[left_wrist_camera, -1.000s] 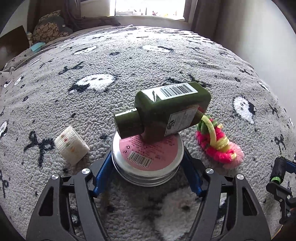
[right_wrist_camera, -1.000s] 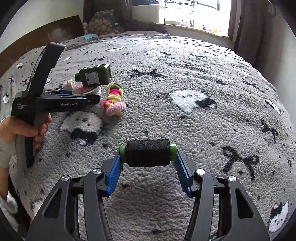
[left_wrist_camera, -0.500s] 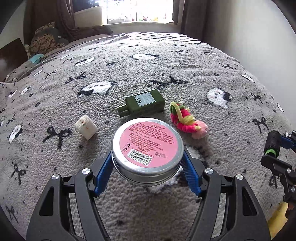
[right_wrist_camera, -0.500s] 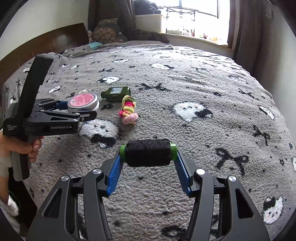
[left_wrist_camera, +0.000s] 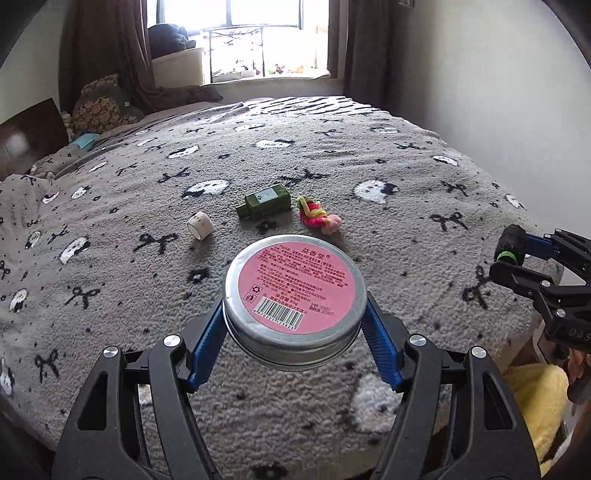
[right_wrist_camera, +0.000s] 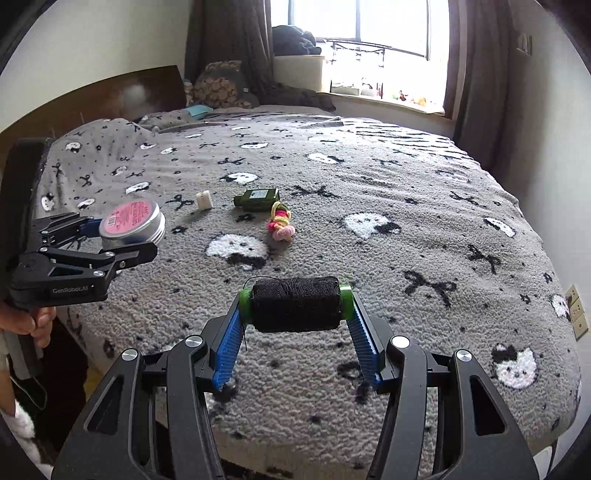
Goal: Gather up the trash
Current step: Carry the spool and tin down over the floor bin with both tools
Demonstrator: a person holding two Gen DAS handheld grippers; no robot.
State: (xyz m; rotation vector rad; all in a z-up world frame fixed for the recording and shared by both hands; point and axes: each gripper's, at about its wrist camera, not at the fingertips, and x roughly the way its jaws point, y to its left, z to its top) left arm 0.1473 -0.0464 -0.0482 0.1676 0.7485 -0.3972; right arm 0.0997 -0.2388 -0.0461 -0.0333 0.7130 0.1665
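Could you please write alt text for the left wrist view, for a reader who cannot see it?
The left gripper holds a round tin with a pink label above a grey patterned bed. On the bed beyond lie a green bottle, a small white roll and a pink and yellow toy. At right, the right gripper holds a black spool.

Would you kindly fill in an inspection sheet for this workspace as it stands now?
Surface: grey fleece blanket with cat and bow print, covering a bed.
Job's things: round tin with pink label, held off the blanket; black thread spool; green bottle lying on its side; small white roll; pink-yellow hair ties.
Clutter: pillows by the headboard.
Grippers: left gripper shut on the tin; right gripper shut on the spool.
Cables: nothing seen.
Surroundings: window, brown curtains, white wall.
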